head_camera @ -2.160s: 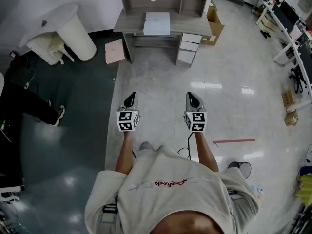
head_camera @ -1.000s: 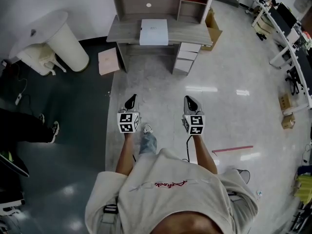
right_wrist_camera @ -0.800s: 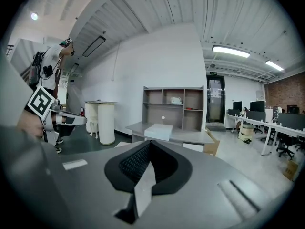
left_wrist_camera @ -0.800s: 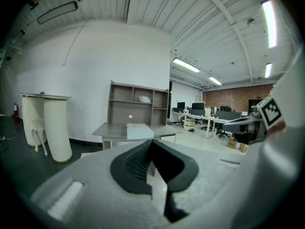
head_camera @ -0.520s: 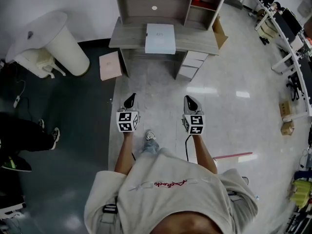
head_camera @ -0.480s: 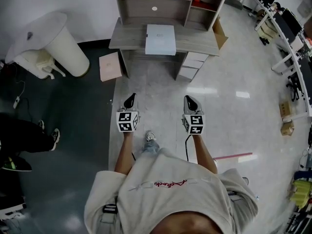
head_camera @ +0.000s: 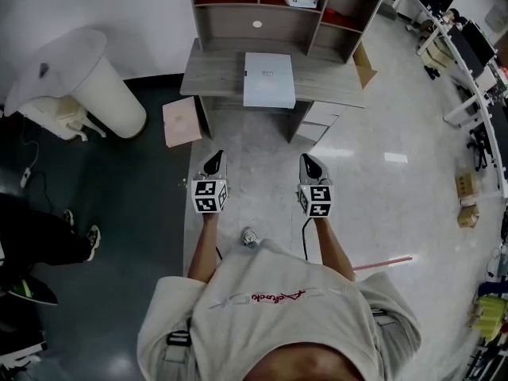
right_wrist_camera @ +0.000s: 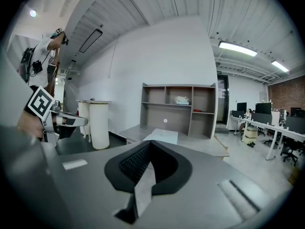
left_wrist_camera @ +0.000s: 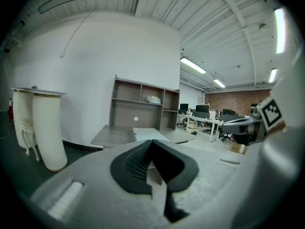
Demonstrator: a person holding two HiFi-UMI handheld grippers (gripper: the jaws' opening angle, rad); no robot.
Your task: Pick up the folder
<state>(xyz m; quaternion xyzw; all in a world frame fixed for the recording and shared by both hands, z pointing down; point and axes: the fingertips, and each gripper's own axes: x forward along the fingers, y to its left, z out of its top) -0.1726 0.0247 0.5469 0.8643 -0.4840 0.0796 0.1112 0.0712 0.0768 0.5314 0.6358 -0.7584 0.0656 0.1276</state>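
A pale blue-white folder [head_camera: 269,78] lies flat on the grey desk [head_camera: 214,70], a little right of its middle; it also shows as the folder [left_wrist_camera: 148,133] and the folder [right_wrist_camera: 164,136] in the two gripper views. My left gripper [head_camera: 213,162] and right gripper [head_camera: 309,163] are held side by side over the floor, well short of the desk and pointing at it. Both are shut with nothing between the jaws.
The desk carries a shelf unit [head_camera: 270,6] with a small white object. A drawer cabinet [head_camera: 313,123] stands under its right side, a cardboard box [head_camera: 366,63] beside it. A white pedestal table [head_camera: 87,78] and a flat brown board [head_camera: 181,121] stand left. A person's legs [head_camera: 48,240] show at far left.
The desk and folder have come nearer and lower in the head view as the person walks toward them. Both grippers keep the same shut pose.
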